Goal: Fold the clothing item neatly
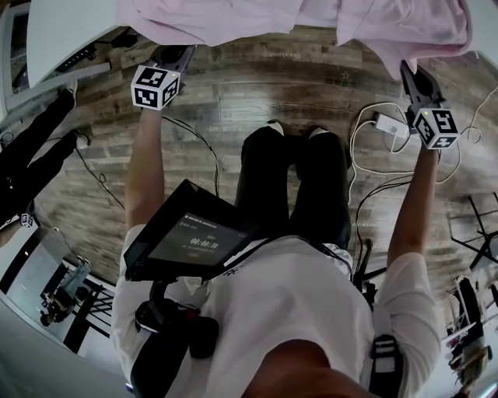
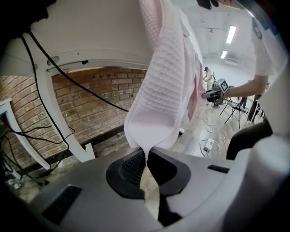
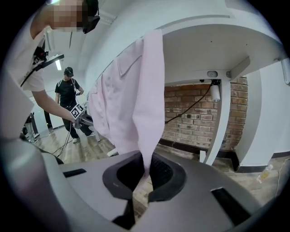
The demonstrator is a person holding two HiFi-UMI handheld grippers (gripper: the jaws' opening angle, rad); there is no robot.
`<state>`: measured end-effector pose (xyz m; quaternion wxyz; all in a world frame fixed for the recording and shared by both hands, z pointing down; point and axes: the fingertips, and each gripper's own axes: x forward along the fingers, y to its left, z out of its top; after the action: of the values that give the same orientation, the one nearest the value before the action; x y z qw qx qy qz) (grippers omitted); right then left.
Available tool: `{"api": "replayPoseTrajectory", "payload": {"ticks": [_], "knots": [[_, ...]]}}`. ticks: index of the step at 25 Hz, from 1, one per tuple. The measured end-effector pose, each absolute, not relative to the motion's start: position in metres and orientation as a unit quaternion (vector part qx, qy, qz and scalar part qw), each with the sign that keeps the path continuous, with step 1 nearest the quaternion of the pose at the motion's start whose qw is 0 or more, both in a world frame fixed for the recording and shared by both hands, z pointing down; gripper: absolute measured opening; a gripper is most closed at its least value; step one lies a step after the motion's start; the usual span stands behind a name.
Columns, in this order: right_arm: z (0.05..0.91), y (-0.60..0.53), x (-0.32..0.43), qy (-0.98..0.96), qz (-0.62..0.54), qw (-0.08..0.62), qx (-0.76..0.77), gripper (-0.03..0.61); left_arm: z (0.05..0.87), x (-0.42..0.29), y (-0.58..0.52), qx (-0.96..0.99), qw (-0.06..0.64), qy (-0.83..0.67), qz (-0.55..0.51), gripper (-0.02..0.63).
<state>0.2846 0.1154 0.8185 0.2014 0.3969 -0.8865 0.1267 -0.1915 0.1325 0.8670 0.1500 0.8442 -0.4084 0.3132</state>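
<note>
Wood-plank floor [image 1: 233,101] below, brick wall [image 2: 90,104] behind; white tabletop [image 1: 70,31] cut off at frame top. Pale pink waffle-weave garment [image 1: 226,17] hanging off tabletop, mostly out of view. Left gripper [image 2: 147,153] & right gripper [image 3: 147,161] each pinched tight on its lower edge; garment type unclear.

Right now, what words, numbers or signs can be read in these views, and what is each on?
"00:00:38", as best it reads: on the screen at the person's chest, head view.
Small line above it: too blurred to read.
Left cube and right cube: black-and-white square markers, no words.
Garment: no print visible.
</note>
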Motion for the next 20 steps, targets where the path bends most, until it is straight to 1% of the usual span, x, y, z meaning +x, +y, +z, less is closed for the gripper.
{"api": "replayPoseTrajectory", "payload": {"ticks": [6, 11, 16, 20], "knots": [[0.745, 0.157, 0.275, -0.884, 0.148, 0.229, 0.378, 0.011, 0.801, -0.177, 0.199, 0.844, 0.21, -0.39, 0.302, 0.012], [0.694, 0.197, 0.275, -0.891, 0.175, 0.229, 0.35, 0.011, 0.733, -0.148, 0.249, 0.845, 0.236, -0.387, 0.282, 0.012], [0.604, 0.225, 0.27, -0.901, 0.176, 0.209, 0.337, 0.011, 0.63, -0.118, 0.282, 0.859, 0.239, -0.381, 0.246, 0.012], [0.522, 0.228, 0.255, -0.908, 0.158, 0.195, 0.336, 0.011, 0.548, -0.113, 0.288, 0.867, 0.228, -0.386, 0.218, 0.012]]}}
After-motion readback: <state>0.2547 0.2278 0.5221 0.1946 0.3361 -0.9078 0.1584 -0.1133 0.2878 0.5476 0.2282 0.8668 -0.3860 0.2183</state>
